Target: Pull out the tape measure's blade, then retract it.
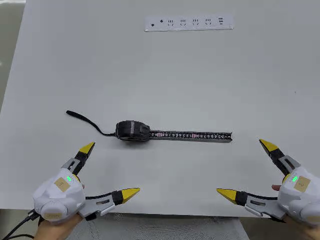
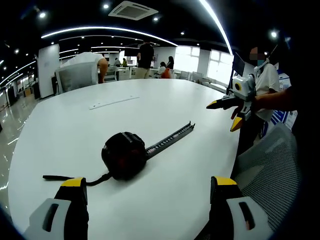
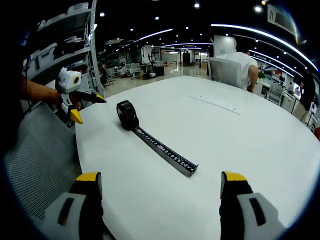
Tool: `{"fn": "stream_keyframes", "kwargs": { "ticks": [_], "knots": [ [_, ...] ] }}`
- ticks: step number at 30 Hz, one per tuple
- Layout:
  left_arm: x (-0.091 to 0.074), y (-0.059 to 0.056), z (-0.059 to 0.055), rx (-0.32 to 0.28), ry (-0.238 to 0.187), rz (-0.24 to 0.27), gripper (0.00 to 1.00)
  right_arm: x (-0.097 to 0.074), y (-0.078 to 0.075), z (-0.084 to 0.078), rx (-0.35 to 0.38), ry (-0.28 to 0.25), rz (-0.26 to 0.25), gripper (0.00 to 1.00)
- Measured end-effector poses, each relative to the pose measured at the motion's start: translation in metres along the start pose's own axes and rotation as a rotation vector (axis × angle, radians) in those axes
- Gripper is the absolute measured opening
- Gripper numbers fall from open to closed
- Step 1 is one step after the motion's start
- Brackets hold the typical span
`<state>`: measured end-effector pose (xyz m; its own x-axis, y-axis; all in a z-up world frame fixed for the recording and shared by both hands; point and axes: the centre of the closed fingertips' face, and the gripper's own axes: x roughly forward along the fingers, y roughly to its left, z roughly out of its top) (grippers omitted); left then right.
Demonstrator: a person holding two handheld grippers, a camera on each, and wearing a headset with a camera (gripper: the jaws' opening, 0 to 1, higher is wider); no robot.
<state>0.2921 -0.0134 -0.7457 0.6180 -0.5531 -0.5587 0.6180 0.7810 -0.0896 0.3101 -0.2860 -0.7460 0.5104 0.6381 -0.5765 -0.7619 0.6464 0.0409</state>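
Note:
A black tape measure (image 1: 132, 131) lies on the white table (image 1: 160, 75), its blade (image 1: 191, 135) pulled out to the right and its wrist strap (image 1: 84, 121) trailing left. From the left gripper view the case (image 2: 124, 154) sits ahead with the blade (image 2: 170, 138) running away to the right. The right gripper view has the blade's tip (image 3: 190, 168) nearest and the case (image 3: 127, 114) farther off. My left gripper (image 1: 111, 169) is open near the table's front left edge, apart from the tape. At the front right my right gripper (image 1: 245, 167) is open too, holding nothing.
A white power strip (image 1: 189, 22) lies flat at the far side of the table. The table's front edge runs just under both grippers, with a mesh chair (image 1: 165, 228) below it. Several people and desks stand in the office beyond the table.

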Motion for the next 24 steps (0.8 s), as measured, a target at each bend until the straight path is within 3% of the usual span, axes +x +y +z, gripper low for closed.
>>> {"fn": "stream_keyframes", "kwargs": {
  "ticks": [15,24],
  "knots": [
    [-0.0003,0.0029,0.0019,-0.012,-0.009,0.024,1.0,-0.0002,0.0002,-0.0012,-0.012,0.01,0.007,1.0],
    [0.0086,-0.0052,0.007,-0.021,-0.017,0.034,1.0,-0.0002,-0.0005,-0.0038,-0.025,0.016,0.017,0.98]
  ]
}}
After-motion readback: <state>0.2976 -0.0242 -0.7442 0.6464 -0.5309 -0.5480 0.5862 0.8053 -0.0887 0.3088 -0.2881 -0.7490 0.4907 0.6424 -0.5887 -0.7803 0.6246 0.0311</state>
